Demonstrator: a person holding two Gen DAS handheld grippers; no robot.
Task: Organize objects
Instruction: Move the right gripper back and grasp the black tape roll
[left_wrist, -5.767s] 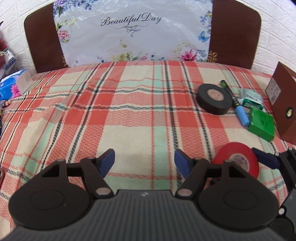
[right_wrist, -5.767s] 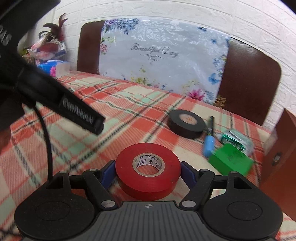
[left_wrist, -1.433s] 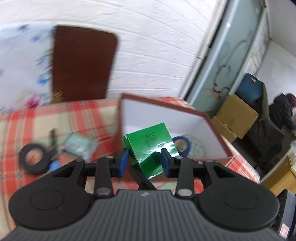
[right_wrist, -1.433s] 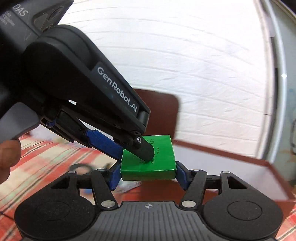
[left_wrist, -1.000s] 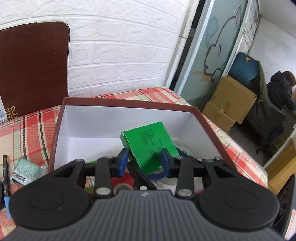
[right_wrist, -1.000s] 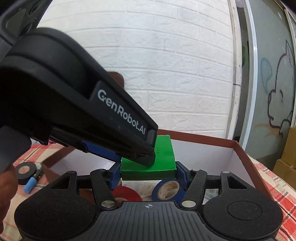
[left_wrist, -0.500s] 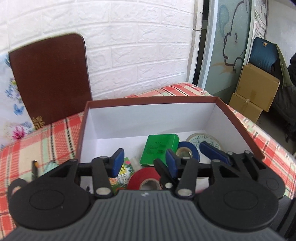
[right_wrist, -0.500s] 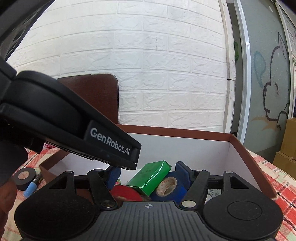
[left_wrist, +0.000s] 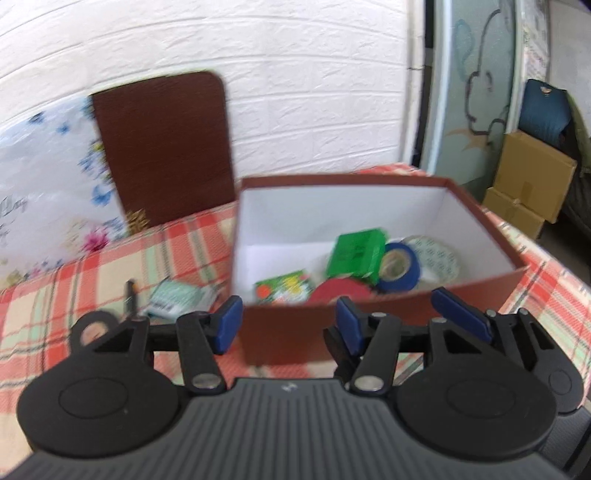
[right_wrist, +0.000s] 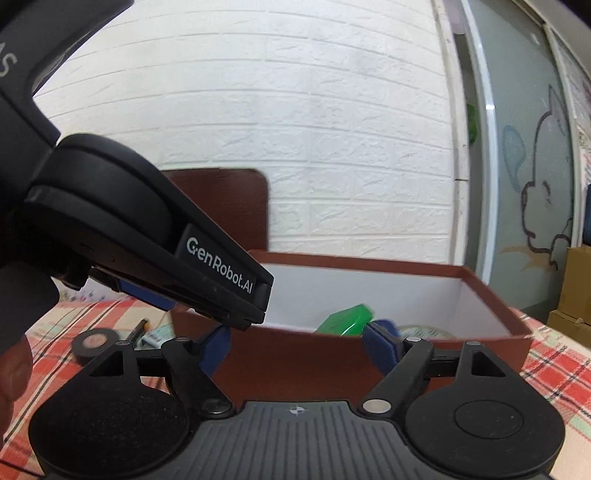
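A brown box (left_wrist: 384, 312) with a white inside stands on the checked tablecloth. In it lie a green box (left_wrist: 355, 254), a blue tape roll (left_wrist: 400, 266), a red tape roll (left_wrist: 341, 294), a patterned tape roll (left_wrist: 439, 255) and a small colourful packet (left_wrist: 282, 286). My left gripper (left_wrist: 286, 326) is open and empty, in front of the box's near wall. My right gripper (right_wrist: 301, 347) is open and empty, also before the near wall (right_wrist: 295, 363); the green box (right_wrist: 345, 319) shows over the rim. Its fingers (left_wrist: 460, 315) show in the left wrist view.
On the cloth left of the box lie a black tape roll (left_wrist: 90, 326), a dark pen (left_wrist: 129, 297) and a pale green packet (left_wrist: 177, 297). A brown chair back (left_wrist: 162, 147) with a flowered plastic cover (left_wrist: 44, 184) stands behind. Cardboard cartons (left_wrist: 528, 184) sit at the far right.
Both grippers have drawn back from inside the box to in front of its near wall and opened wider. The green box, let go earlier, lies inside on the tapes.
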